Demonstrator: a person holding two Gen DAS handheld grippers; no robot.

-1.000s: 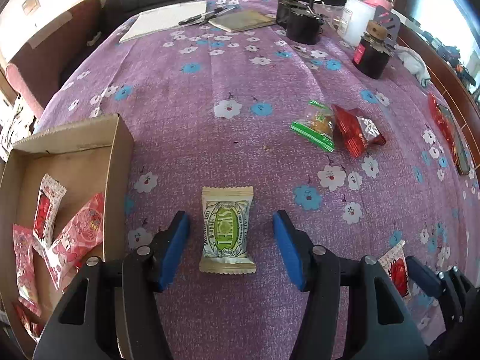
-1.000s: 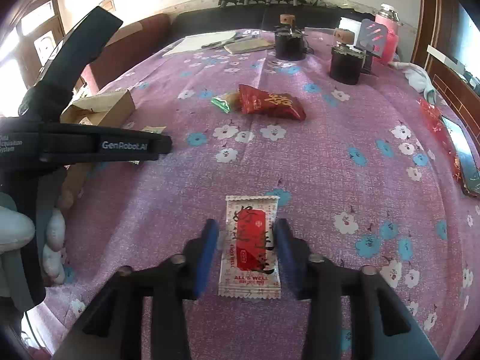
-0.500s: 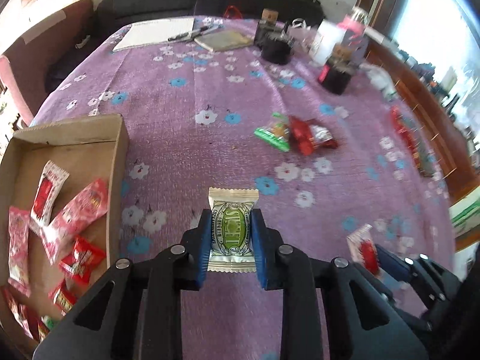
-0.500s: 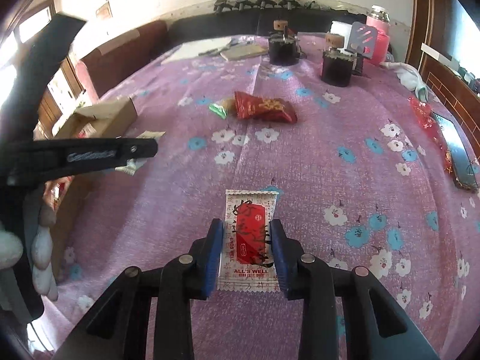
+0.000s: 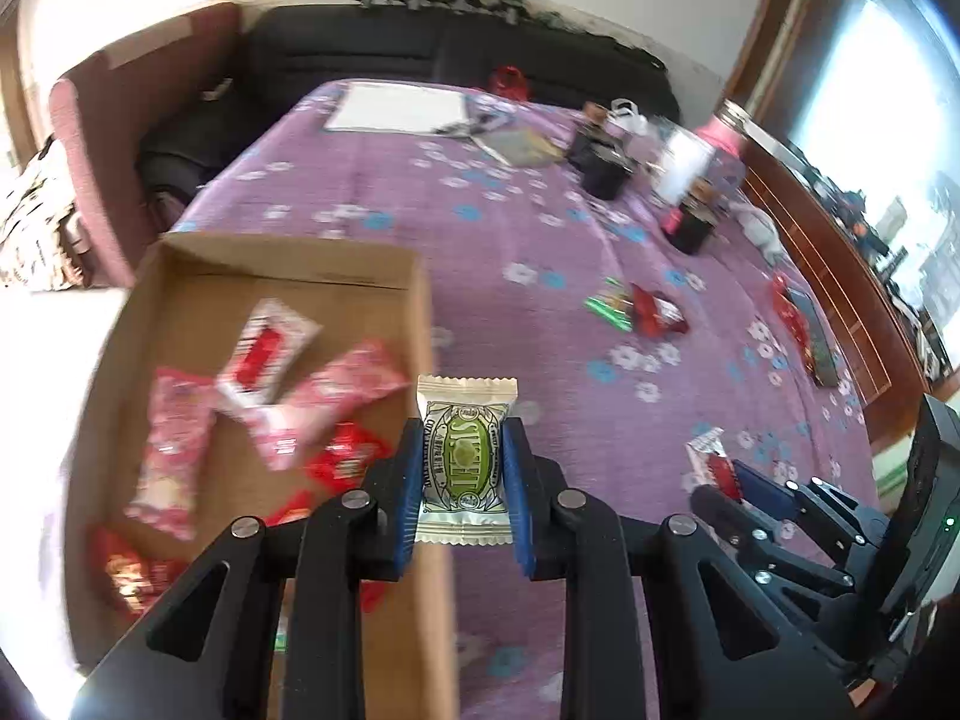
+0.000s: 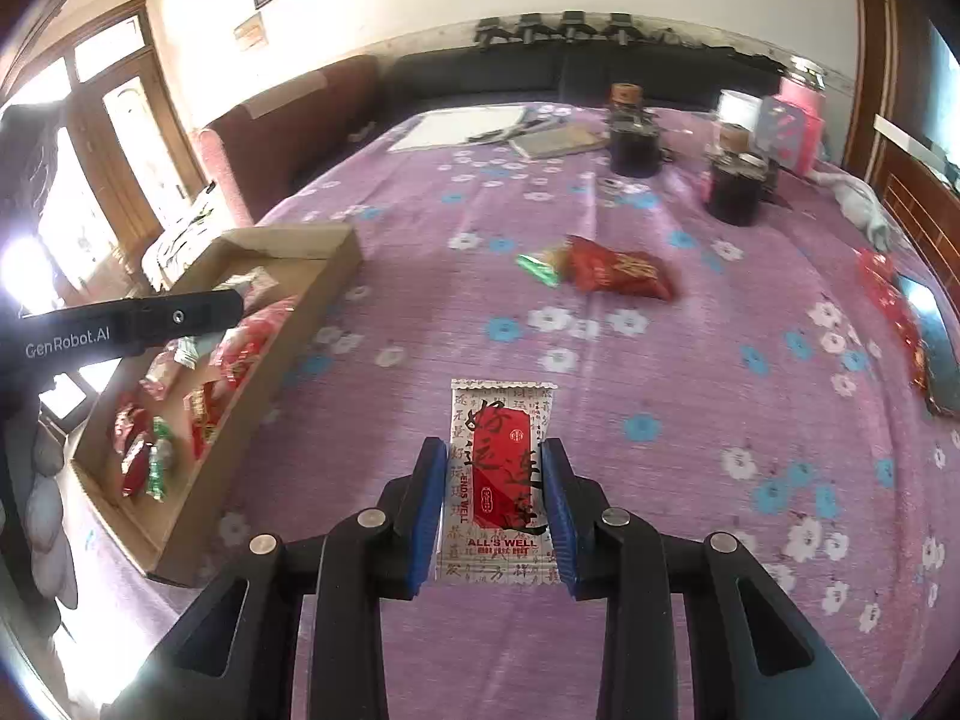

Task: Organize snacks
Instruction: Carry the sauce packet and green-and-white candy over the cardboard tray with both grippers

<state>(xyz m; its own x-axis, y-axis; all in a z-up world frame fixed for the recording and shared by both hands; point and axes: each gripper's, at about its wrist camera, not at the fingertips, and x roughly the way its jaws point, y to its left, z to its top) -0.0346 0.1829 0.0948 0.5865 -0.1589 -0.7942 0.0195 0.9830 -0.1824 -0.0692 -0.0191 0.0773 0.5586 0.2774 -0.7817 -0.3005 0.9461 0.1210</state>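
My left gripper [image 5: 461, 450] is shut on a cream and green snack packet [image 5: 465, 457], held above the right wall of the cardboard box [image 5: 420, 324]. The box holds several red and pink snack packets [image 5: 336, 402]. My right gripper [image 6: 495, 468] is shut on a white and red snack packet [image 6: 501, 474], lifted above the purple floral tablecloth [image 6: 660, 372]. The box also shows in the right wrist view [image 6: 336, 240], at the left. The right gripper with its packet shows at the lower right of the left wrist view [image 5: 729, 480].
A green packet [image 6: 537, 267] and a red packet [image 6: 624, 270] lie together mid-table. Dark jars [image 6: 735, 189], a pink container [image 6: 792, 126], papers and a notebook [image 6: 558, 141] stand at the far end. A red wrapper and a phone [image 6: 936, 354] lie at the right edge.
Both grippers closed on their packets and lifted them. The left gripper carried the green packet left, over the box's right wall. The right gripper rose with its red packet.
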